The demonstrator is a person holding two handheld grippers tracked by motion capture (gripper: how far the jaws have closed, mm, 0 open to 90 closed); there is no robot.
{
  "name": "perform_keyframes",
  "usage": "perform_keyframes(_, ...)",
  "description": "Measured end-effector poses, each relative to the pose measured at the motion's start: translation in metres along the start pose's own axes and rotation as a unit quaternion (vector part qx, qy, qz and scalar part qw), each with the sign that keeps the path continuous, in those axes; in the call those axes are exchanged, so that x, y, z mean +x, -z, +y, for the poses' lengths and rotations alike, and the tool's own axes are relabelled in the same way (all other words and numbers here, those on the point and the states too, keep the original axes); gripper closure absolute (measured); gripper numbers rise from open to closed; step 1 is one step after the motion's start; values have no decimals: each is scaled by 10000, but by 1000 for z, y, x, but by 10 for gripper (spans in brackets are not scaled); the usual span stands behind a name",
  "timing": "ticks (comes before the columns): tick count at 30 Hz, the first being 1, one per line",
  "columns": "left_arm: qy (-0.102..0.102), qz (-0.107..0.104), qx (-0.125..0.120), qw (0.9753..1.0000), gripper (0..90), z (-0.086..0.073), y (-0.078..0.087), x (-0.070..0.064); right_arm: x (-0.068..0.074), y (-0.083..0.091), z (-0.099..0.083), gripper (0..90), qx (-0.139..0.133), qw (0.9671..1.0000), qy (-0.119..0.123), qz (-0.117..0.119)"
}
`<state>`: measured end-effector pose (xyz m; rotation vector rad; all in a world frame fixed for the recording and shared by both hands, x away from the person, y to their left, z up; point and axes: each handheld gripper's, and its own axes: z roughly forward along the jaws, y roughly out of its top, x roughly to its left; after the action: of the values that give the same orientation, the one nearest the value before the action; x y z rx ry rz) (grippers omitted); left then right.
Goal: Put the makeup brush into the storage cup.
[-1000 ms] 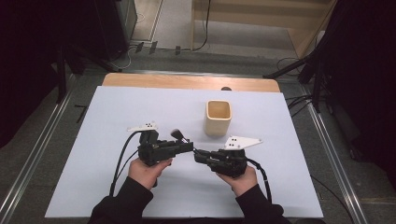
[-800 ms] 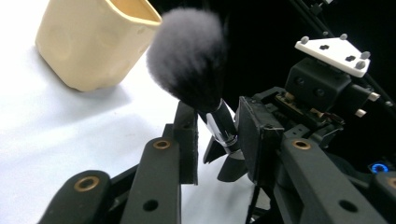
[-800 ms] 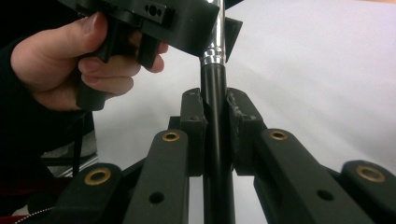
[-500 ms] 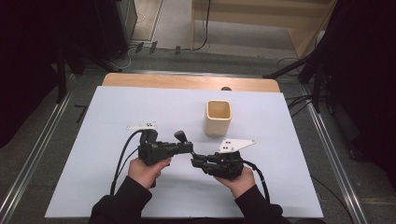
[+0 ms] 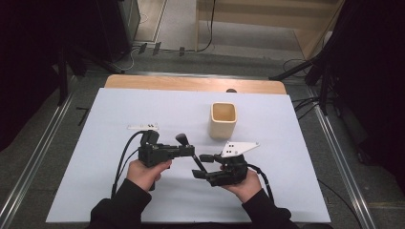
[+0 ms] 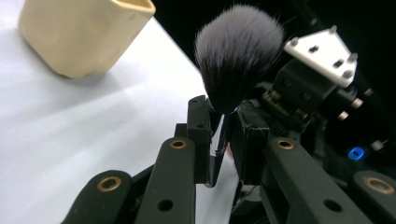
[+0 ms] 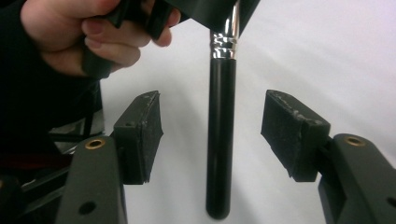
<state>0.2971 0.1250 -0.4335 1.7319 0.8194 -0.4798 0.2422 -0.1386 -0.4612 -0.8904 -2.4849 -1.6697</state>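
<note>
Left gripper (image 5: 190, 151) clamps tight on the neck of a black-handled makeup brush with dark, grey-tipped bristles (image 6: 237, 60); bristle head stands just past its jaw tips; handle hangs down between the right gripper's (image 7: 212, 128) jaws, which are spread wide, touching neither pad; cream square ceramic cup (image 5: 223, 119) stands beyond both grippers, apart, on the white table sheet (image 5: 291, 143).
</note>
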Motion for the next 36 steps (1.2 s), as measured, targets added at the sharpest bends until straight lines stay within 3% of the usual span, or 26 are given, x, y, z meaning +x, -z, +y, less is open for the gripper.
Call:
perform_keyframes(3, -143, 33, 111, 9998, 797, 3, 4, -2, 1, -1, 0, 366, 24, 10000, 11, 64)
perform_keyframes(10, -205, 19, 378, 9991, 796, 6, 13, 1, 1, -7, -1, 313, 131, 9996, -1, 261)
perform_keyframes(15, -380, 78, 675, 9970, 796, 10, 15, -3, 1, -10, -2, 276, 139, 9991, -134, 389)
perform_keyframes(19, -661, 148, 943, 9932, 796, 13, 13, -9, 1, -14, -2, 274, 161, 9987, -237, 422)
perform_keyframes(25, -1091, 261, 1259, 9857, 796, 16, 9, -17, 3, -17, -2, 326, 71, 9982, -97, 590)
perform_keyframes(31, -1321, 334, 1536, 9787, 795, 15, 3, -21, 1, -20, -2, 427, 96, 9981, -59, 612)
perform_keyframes(36, -1448, 355, 1609, 9756, 796, 15, 0, -23, 1, -23, -3, 523, 96, 9981, -128, 603)
